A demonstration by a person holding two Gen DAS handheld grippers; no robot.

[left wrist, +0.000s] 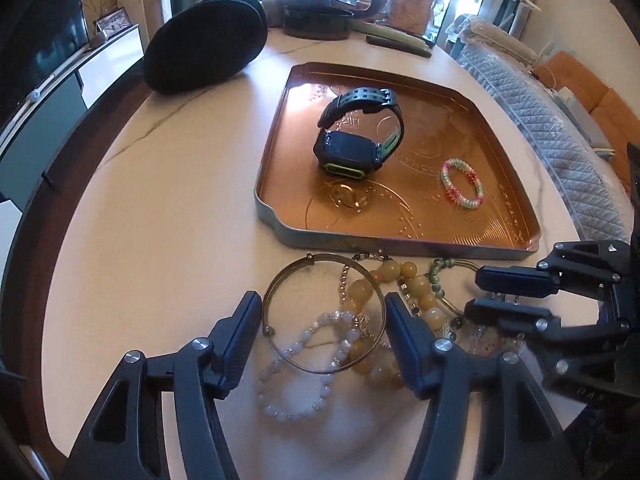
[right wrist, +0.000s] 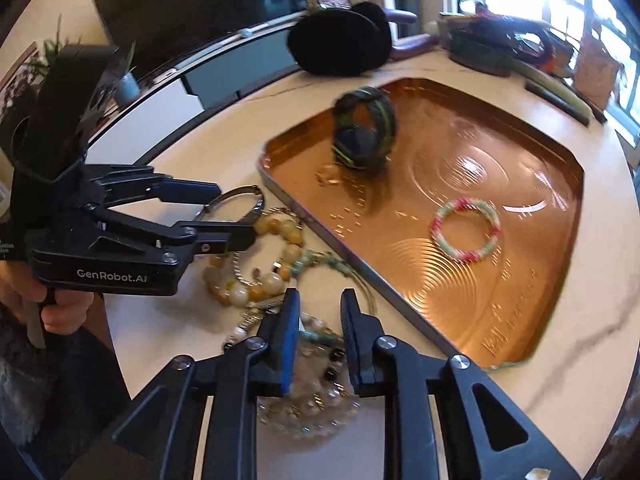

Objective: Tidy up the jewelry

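Observation:
A copper tray point(left wrist: 280, 236) point(right wrist: 420, 332) holds a dark watch point(left wrist: 358, 132) point(right wrist: 362, 134), a pink-green bead bracelet point(left wrist: 463, 184) point(right wrist: 466, 229) and a small clear piece point(left wrist: 348, 196). A jewelry pile lies on the table before it: a metal bangle point(left wrist: 280, 280) point(right wrist: 240, 196), a white bead bracelet point(left wrist: 296, 360), yellow beads point(left wrist: 400, 276) point(right wrist: 280, 228), a green string point(left wrist: 438, 270) point(right wrist: 320, 260). My left gripper point(left wrist: 322, 316) point(right wrist: 224, 212) is open, its fingers on either side of the bangle. My right gripper point(right wrist: 320, 312) point(left wrist: 486, 292) is partly open above a pale bead bracelet point(right wrist: 316, 408), holding nothing.
A black round cushion point(left wrist: 204, 44) point(right wrist: 340, 40) sits at the table's far left. Dark boxes and clutter point(left wrist: 320, 16) point(right wrist: 496, 44) line the far edge. A quilted sofa point(left wrist: 540, 128) stands on the right past the table.

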